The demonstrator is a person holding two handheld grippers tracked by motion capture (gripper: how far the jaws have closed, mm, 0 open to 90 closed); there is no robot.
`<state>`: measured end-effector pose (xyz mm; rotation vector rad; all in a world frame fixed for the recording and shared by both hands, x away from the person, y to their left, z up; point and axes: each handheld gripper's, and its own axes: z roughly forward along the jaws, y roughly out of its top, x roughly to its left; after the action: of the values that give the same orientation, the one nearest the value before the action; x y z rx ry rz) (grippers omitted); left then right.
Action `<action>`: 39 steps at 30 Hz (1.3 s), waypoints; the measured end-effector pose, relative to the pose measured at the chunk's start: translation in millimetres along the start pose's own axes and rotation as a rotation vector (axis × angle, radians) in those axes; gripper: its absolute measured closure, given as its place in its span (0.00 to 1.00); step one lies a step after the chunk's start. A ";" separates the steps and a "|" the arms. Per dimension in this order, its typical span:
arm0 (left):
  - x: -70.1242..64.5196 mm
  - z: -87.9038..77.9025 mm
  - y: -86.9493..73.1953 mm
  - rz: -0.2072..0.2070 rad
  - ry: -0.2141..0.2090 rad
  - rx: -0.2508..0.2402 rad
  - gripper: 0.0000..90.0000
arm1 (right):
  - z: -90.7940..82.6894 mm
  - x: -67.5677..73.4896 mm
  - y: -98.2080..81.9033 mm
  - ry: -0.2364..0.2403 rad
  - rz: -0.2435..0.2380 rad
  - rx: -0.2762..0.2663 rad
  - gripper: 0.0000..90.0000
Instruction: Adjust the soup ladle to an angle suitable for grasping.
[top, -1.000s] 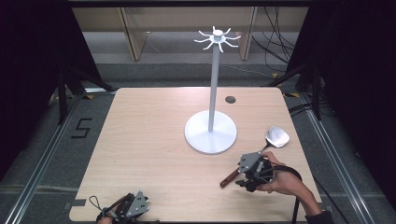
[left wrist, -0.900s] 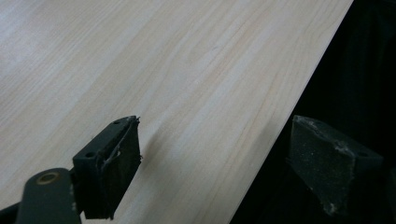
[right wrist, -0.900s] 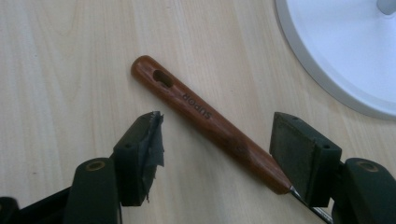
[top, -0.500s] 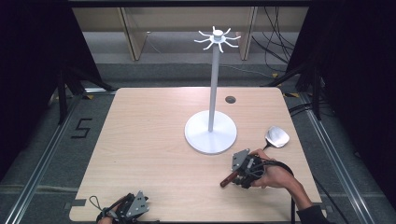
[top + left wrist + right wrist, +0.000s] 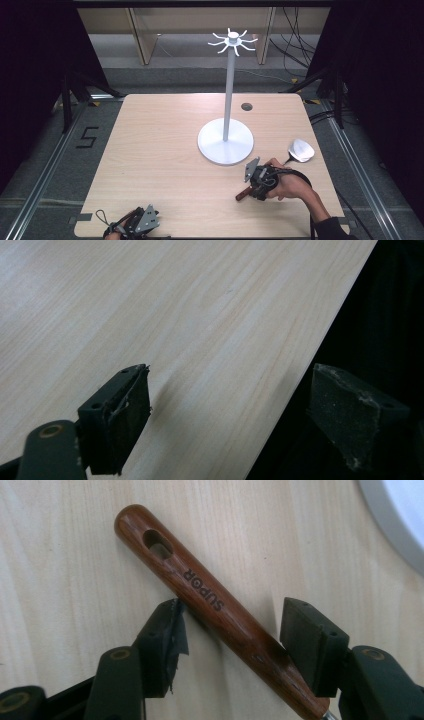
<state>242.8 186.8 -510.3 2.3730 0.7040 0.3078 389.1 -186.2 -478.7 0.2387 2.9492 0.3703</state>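
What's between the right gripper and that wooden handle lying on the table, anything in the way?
Nothing visible. In the right gripper view the right gripper is open with its jaws on either side of the wooden handle, which lies flat on the bare table. The white stand base sits off to one side.

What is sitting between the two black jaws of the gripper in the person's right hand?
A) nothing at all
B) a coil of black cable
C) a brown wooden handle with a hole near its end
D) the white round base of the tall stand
C: in the right gripper view the brown wooden handle, with a slot near its end and the word SUPOR on it, lies on the light wooden table between the open jaws of the right gripper.
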 end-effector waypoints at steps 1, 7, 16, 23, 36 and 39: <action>-0.3 -0.2 0.0 -0.002 0.003 -0.001 0.18 | 0.3 -0.8 0.7 0.004 0.003 0.003 0.51; 0.2 0.3 0.0 -0.001 0.002 -0.001 0.18 | -1.0 -0.8 4.2 0.014 0.052 0.046 0.59; 0.2 0.1 -0.1 0.001 0.002 0.001 0.18 | 0.5 -3.3 12.3 0.034 0.087 0.085 0.70; -0.3 -0.1 -0.1 -0.001 0.002 0.000 0.18 | 0.6 -3.5 16.4 0.052 0.038 0.124 0.77; -0.6 0.0 0.2 -0.001 0.004 0.002 0.18 | 2.2 -0.4 28.4 0.072 -0.021 0.156 0.81; -0.5 -0.1 0.1 -0.001 0.003 -0.001 0.18 | 3.2 -1.2 27.4 0.051 -0.042 0.140 0.81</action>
<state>242.3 186.6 -510.2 2.3714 0.7056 0.3112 394.6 -159.5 -474.6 0.1867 3.0285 0.1669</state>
